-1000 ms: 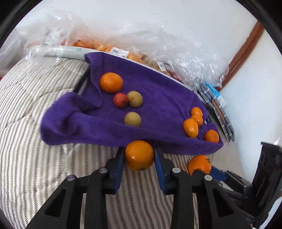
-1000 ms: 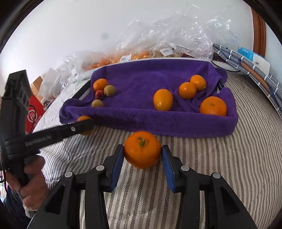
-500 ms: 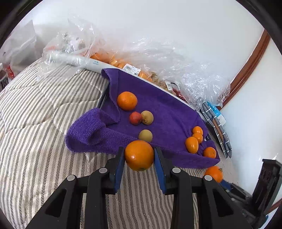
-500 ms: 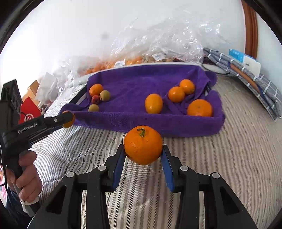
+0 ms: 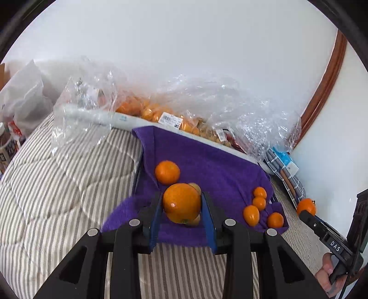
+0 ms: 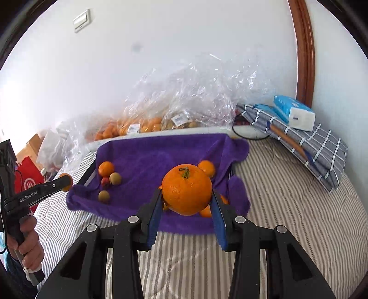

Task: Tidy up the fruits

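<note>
Right gripper [image 6: 186, 204] clamps orange [image 6: 186, 192], stem up

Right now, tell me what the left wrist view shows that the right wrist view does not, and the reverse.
Only the left wrist view shows the left hand-held gripper up close, shut on its orange.

Only the right wrist view shows the wall switch, the blue and white pack lying fully in sight on the checked cloth, and the right hand-held gripper shut on a stemmed orange.

Both show the purple towel with loose fruit, the plastic bags and the striped bedding.
</note>
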`<state>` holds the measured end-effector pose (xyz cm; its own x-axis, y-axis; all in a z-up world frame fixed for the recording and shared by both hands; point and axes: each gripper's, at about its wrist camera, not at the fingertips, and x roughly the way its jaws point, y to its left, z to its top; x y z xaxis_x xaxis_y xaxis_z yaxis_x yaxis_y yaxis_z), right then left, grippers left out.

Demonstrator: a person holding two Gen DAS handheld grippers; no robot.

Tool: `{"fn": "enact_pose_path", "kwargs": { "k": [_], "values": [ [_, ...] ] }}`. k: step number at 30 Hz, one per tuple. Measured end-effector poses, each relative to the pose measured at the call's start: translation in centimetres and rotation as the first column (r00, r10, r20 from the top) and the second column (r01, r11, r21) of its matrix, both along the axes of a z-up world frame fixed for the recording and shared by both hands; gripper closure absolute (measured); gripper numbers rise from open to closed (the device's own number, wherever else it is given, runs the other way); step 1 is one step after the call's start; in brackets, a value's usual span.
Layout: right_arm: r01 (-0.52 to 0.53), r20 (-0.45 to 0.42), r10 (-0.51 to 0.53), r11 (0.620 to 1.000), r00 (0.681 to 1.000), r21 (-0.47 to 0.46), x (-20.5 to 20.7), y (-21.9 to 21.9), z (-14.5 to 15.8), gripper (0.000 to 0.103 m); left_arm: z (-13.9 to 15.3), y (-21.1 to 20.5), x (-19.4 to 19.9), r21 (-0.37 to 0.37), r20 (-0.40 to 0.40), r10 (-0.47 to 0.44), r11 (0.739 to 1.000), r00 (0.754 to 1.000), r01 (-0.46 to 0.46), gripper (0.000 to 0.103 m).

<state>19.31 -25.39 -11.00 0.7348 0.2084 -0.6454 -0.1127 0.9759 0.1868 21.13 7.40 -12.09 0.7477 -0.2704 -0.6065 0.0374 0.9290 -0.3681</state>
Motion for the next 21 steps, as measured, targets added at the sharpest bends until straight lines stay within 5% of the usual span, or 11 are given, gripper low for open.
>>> {"fn": "enact_pose_path", "kwargs": {
  "k": [21],
  "values": [
    [-0.039, -0.082, 0.040, 0.999, 0.996, 0.015, 4.9, 2.5, -5.4, 0.062, -4.0, -1.0, 3.7, 0.008, -0.068, -0.015, 1.000, 0.998, 0.015, 0.071]
  ]
}}
